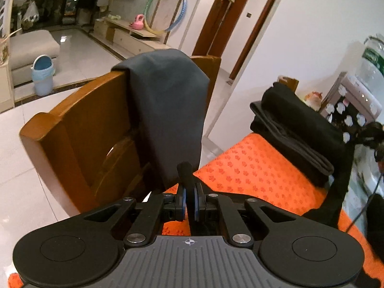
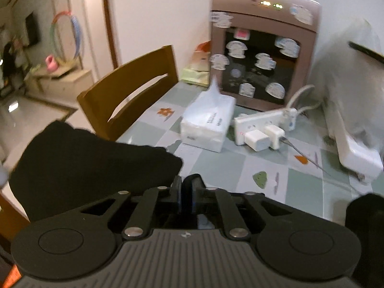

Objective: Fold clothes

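The left gripper (image 1: pixel 189 192) tilts downward over the near edge of an orange mat (image 1: pixel 259 170). Its jaws are clenched almost together on a strip of black cloth (image 1: pixel 184 170) that sticks up between the blue pads. Just beyond it stands a wooden chair (image 1: pixel 79 132) on the left, with a grey garment (image 1: pixel 172 100) draped over its back and hanging down the front. On the far right of the mat lies a folded black garment (image 1: pixel 295 129), resting flat and well apart from the left gripper.

The right gripper (image 2: pixel 186 192) also tilts downward, above a table with a green-and-white checked cover (image 2: pixel 252 158). Its jaws stand a little apart, with a fold of black fabric rising between the blue pads; whether the pads press on it cannot be told. A large black cloth (image 2: pixel 91 163) spreads to the left of this gripper, at the near left of the table edge, touching the gripper's left finger.

Farther back on the table stands a brown appliance (image 2: pixel 261 48) covered with stickers. A second wooden chair (image 2: pixel 129 88) sits at the table's left side. Nearer, in the middle, is a white tissue pack (image 2: pixel 206 124), and just right of it a white power strip (image 2: pixel 264 122) with chargers plugged in.
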A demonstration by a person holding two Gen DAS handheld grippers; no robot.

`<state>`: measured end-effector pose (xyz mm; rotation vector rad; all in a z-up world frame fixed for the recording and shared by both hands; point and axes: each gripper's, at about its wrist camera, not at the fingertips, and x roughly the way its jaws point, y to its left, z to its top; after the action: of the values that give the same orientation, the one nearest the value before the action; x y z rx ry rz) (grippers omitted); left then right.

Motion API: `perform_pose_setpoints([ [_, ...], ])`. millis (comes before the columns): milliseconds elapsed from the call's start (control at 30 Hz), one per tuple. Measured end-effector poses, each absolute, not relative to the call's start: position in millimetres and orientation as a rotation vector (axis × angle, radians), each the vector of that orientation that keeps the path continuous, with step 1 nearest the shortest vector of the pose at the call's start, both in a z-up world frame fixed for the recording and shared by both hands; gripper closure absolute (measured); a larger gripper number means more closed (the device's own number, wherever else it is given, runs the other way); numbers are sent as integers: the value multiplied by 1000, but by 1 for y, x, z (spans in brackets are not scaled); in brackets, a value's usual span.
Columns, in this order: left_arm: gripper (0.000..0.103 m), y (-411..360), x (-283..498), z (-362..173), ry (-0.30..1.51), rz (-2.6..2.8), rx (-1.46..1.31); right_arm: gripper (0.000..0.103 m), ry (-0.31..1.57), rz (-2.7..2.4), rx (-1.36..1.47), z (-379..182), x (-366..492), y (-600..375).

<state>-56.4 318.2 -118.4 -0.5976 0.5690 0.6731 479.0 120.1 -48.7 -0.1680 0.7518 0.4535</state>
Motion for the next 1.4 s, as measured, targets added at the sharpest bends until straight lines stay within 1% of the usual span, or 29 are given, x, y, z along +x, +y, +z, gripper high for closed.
perform_pose_setpoints([
  [33, 91, 318, -56, -115, 558, 672, -587, 55, 744, 460, -194, -49, 476, 123],
  [67, 90, 318, -56, -112, 546, 672, -576, 40, 732, 474, -213, -47, 472, 122],
  [100, 83, 318, -56, -108, 534, 671, -565, 37, 723, 495, -229, -44, 466, 121],
  [133, 74, 318, -56, -104, 519, 671, -554, 37, 718, 521, -244, -39, 460, 118],
  [167, 70, 320, -55, -99, 506, 660, -537, 37, 718, 539, -256, -35, 454, 113],
  [200, 64, 321, -54, -94, 494, 648, -520, 37, 718, 556, -264, -30, 447, 108],
  [233, 61, 322, -53, -89, 481, 636, -503, 37, 721, 572, -261, -25, 439, 102],
  [433, 60, 336, -22, -90, 534, 447, -403, 37, 758, 639, -187, -2, 388, 51],
  [567, 60, 344, 2, -108, 621, 337, -335, 37, 786, 646, -154, 4, 345, 13],
  [700, 63, 350, 24, -125, 688, 224, -310, 37, 809, 629, -138, 6, 300, -25],
  [733, 66, 351, 29, -129, 704, 192, -300, 37, 817, 621, -133, 5, 289, -34],
  [767, 67, 351, 33, -131, 717, 167, -284, 37, 826, 613, -128, 3, 279, -43],
  [833, 74, 350, 40, -136, 743, 119, -250, 37, 847, 594, -108, 0, 259, -59],
  [867, 75, 350, 44, -139, 758, 98, -238, 37, 855, 584, -95, -2, 248, -67],
  [900, 79, 349, 48, -144, 774, 76, -226, 37, 863, 575, -76, -4, 237, -75],
  [933, 81, 347, 50, -148, 788, 56, -211, 37, 873, 563, -51, -7, 226, -83],
  [1133, 82, 333, 51, -162, 836, -84, -130, 37, 961, 459, 66, -36, 164, -130],
  [1400, 81, 326, 45, -166, 839, -138, -119, 37, 1043, 302, 180, -65, 113, -167],
])
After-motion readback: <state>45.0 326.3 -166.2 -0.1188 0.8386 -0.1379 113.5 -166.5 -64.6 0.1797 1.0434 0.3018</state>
